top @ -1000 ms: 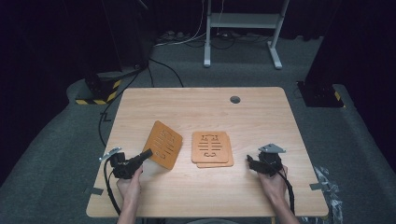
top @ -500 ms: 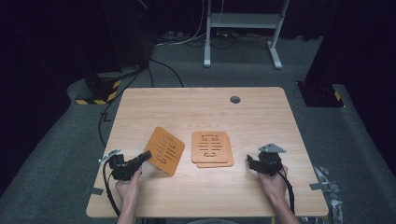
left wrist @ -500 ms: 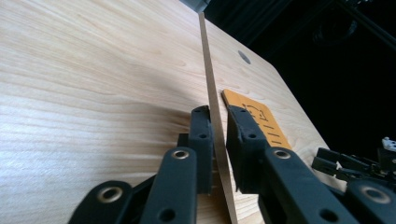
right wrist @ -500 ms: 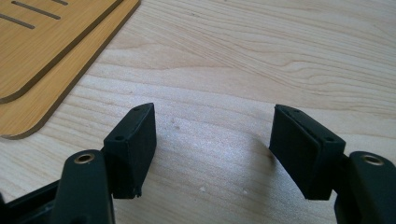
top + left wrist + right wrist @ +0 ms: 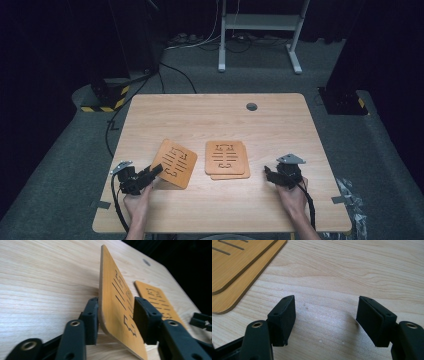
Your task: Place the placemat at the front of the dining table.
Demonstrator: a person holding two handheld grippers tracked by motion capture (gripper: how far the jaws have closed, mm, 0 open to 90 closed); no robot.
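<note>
Left gripper (image 5: pixel 116 320) clamps tilted coaster (image 5: pixel 117 305) (edge-on); right gripper (image 5: pixel 325 322) wide apart, holding nothing.

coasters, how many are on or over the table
3: one coaster tilted, gripped in the left tongs; two stacked at the table's middle, bottom one peeking out. More could hide under the stack.

Slotted orange coaster (image 5: pixel 117 302), pale wood table (image 5: pixel 280 125)

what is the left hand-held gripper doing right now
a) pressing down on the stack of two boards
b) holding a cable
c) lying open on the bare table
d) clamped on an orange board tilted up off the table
d, the left hand-held gripper has its jaws closed on either face of the orange board, which stands tilted above the table.
</note>
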